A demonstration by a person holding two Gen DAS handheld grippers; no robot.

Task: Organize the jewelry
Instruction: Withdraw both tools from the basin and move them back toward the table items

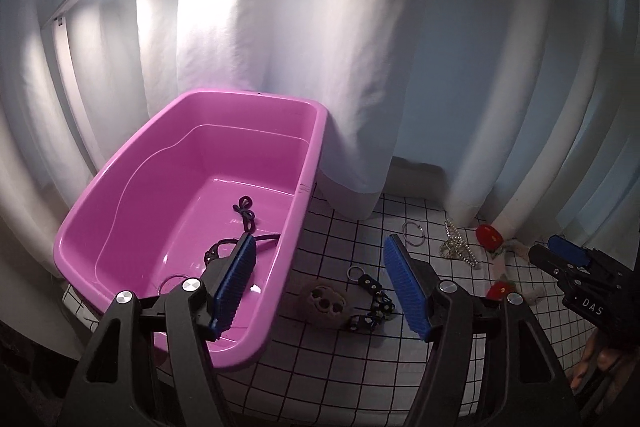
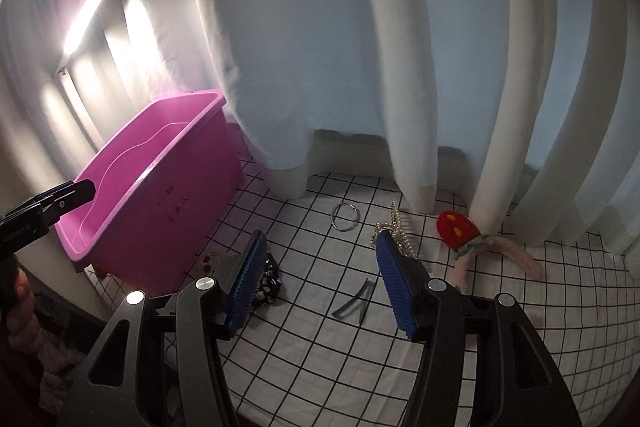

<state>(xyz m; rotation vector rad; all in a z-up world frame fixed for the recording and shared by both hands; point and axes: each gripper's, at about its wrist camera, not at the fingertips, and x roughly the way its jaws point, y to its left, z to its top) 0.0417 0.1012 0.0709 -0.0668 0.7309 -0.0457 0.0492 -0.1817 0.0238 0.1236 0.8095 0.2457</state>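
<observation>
grid cloth (image 2: pixel 320 347) | hair clip (image 2: pixel 356 303) lies near-to-far | right claw (image 2: pixel 320 279) spread

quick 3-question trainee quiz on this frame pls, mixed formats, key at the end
1. True or false: the pink tub already holds dark cords.
2. Which item lies on the grid cloth nearest the right gripper?
A. silver ring
B. grey hair clip
C. red strawberry charm
3. Fill in: the left gripper hangs with one finger over the tub and the other over the ____, its jaws ____.

Key: 1 true; 2 B; 3 cloth, open
</observation>
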